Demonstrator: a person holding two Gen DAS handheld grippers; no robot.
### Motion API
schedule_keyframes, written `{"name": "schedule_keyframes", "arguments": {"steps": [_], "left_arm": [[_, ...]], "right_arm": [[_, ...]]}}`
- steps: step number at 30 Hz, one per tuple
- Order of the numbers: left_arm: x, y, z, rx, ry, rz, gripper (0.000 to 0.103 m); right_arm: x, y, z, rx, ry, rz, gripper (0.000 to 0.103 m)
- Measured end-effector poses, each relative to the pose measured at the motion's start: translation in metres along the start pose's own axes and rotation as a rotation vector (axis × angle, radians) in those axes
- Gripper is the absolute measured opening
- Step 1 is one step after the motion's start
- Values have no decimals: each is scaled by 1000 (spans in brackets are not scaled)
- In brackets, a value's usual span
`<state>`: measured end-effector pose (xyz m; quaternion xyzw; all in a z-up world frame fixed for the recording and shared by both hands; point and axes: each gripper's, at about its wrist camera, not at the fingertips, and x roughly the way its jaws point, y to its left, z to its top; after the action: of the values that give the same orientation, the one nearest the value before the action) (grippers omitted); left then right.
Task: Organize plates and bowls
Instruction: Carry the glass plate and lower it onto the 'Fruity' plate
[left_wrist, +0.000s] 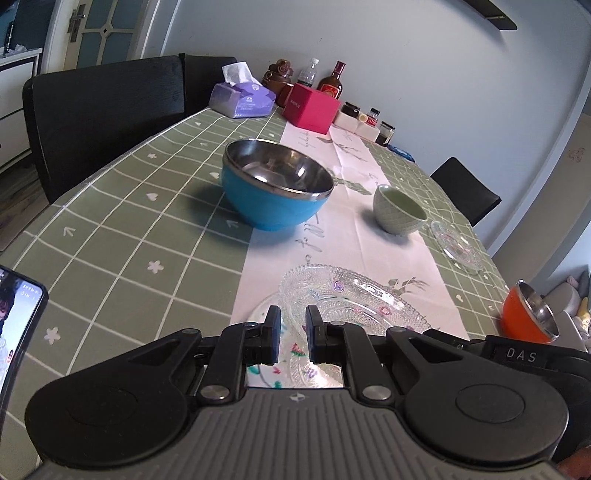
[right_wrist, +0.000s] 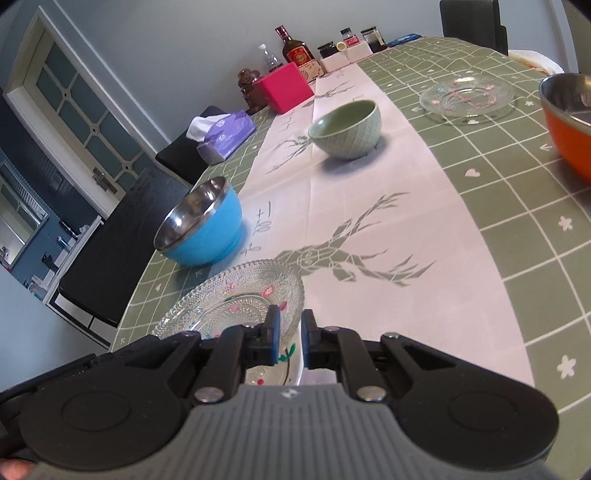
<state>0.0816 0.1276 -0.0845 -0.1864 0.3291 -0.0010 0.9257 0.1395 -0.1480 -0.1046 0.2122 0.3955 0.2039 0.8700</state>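
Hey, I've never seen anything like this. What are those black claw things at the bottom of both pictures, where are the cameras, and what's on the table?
Those claws are hand-held grippers; a person holds one in each hand, so there is no robot arm. Each carries a wide-angle camera looking along its fingers: one picture comes from the left gripper, the other from the right gripper. Both seem closed on the rim of the same patterned glass plate. On the green checked table stand a blue bowl, a green bowl, an orange bowl and a second glass plate. Bottles and tissues sit at the far end.
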Motion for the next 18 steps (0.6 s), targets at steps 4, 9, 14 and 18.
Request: {"name": "schedule_keyframes", "arguments": {"steps": [4, 9, 14, 18], "left_arm": [[-2, 5, -5, -5, 9, 11, 15], [-3, 12, -9, -8, 21, 23, 15], [0, 13, -14, 4, 56, 34, 15], [1, 10, -14, 26, 68, 54, 15]], "right_arm": [[4, 2, -5, -9, 19, -3, 10], [7, 8, -11, -37, 38, -3, 10], [6, 13, -13, -79, 36, -20, 10], [5, 15, -15, -110, 39, -27, 10]]}}
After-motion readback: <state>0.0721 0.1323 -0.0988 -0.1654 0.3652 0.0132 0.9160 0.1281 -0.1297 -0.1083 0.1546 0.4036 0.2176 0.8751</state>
